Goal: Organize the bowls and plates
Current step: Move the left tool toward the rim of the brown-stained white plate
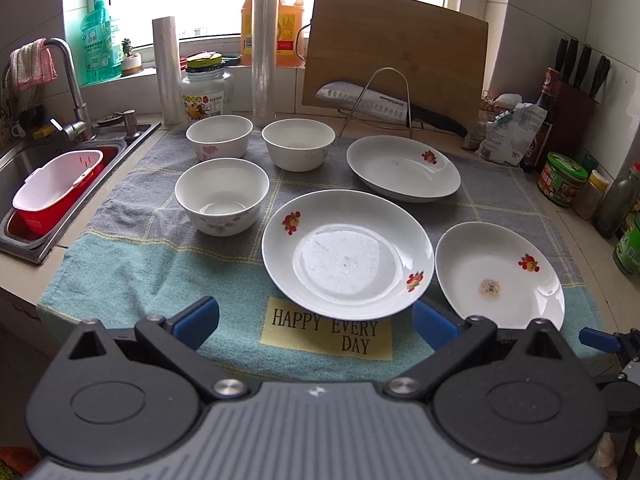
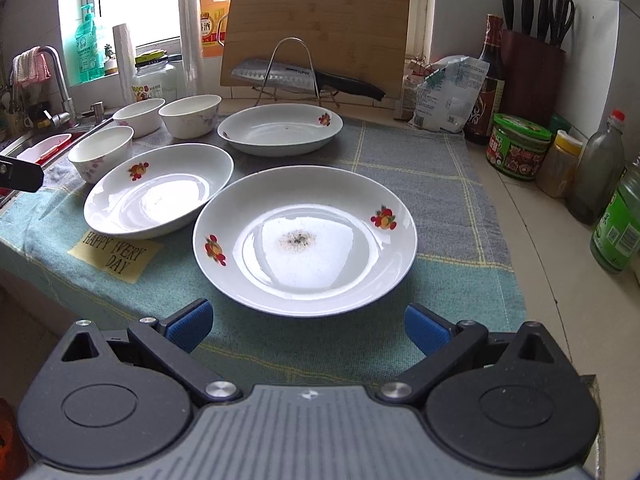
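Note:
Three white plates with fruit prints lie on a checked cloth: a middle plate point(image 1: 348, 254) point(image 2: 158, 192), a stained right plate point(image 1: 500, 274) point(image 2: 305, 240), and a far plate point(image 1: 403, 168) point(image 2: 280, 129). Three white bowls sit to the left: a near bowl point(image 1: 222, 196) point(image 2: 101, 158), a far-left bowl point(image 1: 219, 136) point(image 2: 139, 117) and a far-middle bowl point(image 1: 298, 143) point(image 2: 190, 115). My left gripper point(image 1: 316, 320) is open just short of the middle plate's near rim. My right gripper point(image 2: 308, 326) is open just short of the stained plate's near rim. Neither holds anything.
A sink point(image 1: 28, 160) with a red-and-white basket point(image 1: 56, 188) lies left of the cloth. A cutting board point(image 1: 396, 52) and a knife point(image 1: 376, 106) on a wire rack stand at the back. Jars, bottles point(image 2: 600, 172) and a knife block point(image 2: 532, 68) crowd the right counter.

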A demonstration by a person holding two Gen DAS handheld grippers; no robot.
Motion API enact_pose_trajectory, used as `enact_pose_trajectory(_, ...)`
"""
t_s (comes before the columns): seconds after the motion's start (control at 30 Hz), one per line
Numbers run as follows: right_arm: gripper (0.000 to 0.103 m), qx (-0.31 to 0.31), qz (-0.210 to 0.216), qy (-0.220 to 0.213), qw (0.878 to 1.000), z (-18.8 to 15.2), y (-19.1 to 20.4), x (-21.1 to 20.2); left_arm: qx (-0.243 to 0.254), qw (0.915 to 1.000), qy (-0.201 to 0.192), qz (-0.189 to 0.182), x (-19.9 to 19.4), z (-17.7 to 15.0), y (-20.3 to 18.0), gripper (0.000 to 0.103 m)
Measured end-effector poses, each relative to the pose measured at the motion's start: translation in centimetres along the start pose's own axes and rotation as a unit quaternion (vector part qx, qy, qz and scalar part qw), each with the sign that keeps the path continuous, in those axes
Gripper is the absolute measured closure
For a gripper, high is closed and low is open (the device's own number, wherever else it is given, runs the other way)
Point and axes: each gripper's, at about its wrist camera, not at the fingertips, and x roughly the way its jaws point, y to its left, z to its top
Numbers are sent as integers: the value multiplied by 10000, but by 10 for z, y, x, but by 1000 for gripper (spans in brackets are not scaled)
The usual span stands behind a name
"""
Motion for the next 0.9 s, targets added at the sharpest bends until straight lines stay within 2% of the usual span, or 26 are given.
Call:
enact_pose_trajectory(0.27, 0, 35, 2, 236, 9997, -7, -5, 31, 216, 9996, 174, -104, 17, 8, -3, 1)
enact_pose_trajectory(0.4, 0, 17, 36, 262, 9996, -4, -2, 40, 622, 9976, 148, -275, 27, 12, -11, 1)
enact_pose_trajectory(0.57, 0, -146, -71, 221, 9996, -4, 3, 46, 959, 9929, 196, -678, 46, 24, -17, 1)
enact_pose_trajectory(0.73, 0, -240, 11, 131, 9996, -4, 1, 48, 1327, 9842, 288, -1138, 68, 40, -28, 1)
enact_pose_trajectory(0.9, 0, -221, -14, 8, 9998, -7, 2, 47, 1773, 9695, 363, -1654, 90, 61, -42, 1)
